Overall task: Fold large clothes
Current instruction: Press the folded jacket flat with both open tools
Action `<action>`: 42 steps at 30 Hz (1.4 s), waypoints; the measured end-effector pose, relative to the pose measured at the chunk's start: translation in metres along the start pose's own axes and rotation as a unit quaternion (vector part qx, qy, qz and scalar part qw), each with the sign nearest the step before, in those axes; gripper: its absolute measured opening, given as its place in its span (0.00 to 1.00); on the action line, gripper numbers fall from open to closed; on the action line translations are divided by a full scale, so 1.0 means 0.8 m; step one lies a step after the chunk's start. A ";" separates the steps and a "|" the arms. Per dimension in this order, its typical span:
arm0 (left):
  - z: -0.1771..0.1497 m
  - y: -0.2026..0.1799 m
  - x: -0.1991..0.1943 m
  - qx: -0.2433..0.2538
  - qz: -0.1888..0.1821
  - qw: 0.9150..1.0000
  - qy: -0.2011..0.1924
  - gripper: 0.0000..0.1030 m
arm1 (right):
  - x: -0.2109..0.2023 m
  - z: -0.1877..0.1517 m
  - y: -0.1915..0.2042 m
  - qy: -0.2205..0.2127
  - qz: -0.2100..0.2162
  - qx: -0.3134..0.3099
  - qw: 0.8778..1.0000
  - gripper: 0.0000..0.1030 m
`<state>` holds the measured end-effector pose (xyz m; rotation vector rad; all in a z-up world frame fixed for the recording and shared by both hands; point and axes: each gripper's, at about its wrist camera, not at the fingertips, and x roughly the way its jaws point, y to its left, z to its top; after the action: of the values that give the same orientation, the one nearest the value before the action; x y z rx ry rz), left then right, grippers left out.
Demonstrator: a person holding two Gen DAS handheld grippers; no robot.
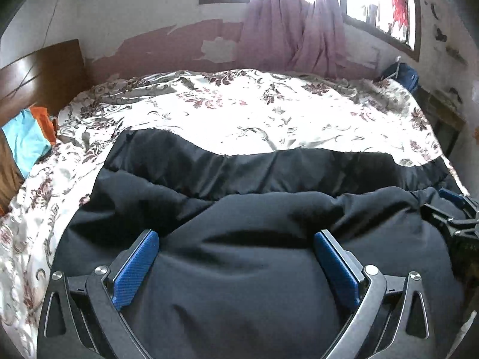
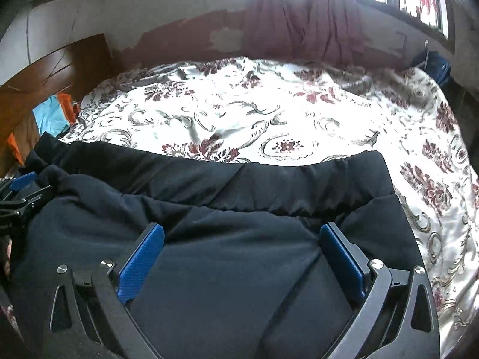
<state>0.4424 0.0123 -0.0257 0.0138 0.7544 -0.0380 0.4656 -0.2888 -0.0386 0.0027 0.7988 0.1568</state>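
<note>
A large black garment (image 1: 239,269) lies spread across the near part of a bed with a floral cover (image 1: 239,110). It also fills the near part of the right wrist view (image 2: 233,269). My left gripper (image 1: 236,239) is open, its blue pads wide apart just above the cloth, holding nothing. My right gripper (image 2: 241,233) is open the same way over the garment's right part. The right gripper also shows at the right edge of the left wrist view (image 1: 458,212), and the left gripper at the left edge of the right wrist view (image 2: 21,191).
The floral cover (image 2: 269,113) stretches beyond the garment. A wooden headboard (image 1: 39,71) stands at the left with blue and orange cloth (image 1: 30,137) beside it. A pink curtain (image 1: 293,27) hangs under bright windows. A dark blue bag (image 1: 401,74) sits at the far right corner.
</note>
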 end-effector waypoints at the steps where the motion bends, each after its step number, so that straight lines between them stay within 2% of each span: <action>1: 0.003 -0.002 0.006 0.012 0.008 1.000 0.004 1.00 | 0.004 0.000 -0.004 0.002 0.008 0.005 1.000 0.99; 4: 0.010 -0.004 0.019 0.049 0.020 0.999 0.014 1.00 | 0.015 -0.005 -0.013 0.004 0.032 0.023 0.999 0.99; 6: 0.016 -0.001 0.027 0.055 0.015 0.998 0.019 1.00 | 0.021 -0.009 -0.015 0.002 0.041 0.030 0.999 0.99; 11: 0.018 0.014 0.042 0.019 -0.032 0.999 0.034 1.00 | 0.032 -0.012 -0.010 0.000 0.034 0.030 0.999 0.99; 15: 0.016 0.017 0.053 0.012 -0.042 0.998 0.043 1.00 | 0.033 -0.013 -0.012 -0.004 0.030 0.030 0.999 0.99; 42: 0.004 0.019 0.058 0.006 -0.044 0.999 0.007 1.00 | 0.033 -0.017 -0.014 -0.026 0.030 0.032 0.999 0.99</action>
<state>0.4790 0.0258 -0.0553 -0.0078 0.7676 -0.1273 0.4754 -0.2970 -0.0678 0.0919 0.7512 0.1868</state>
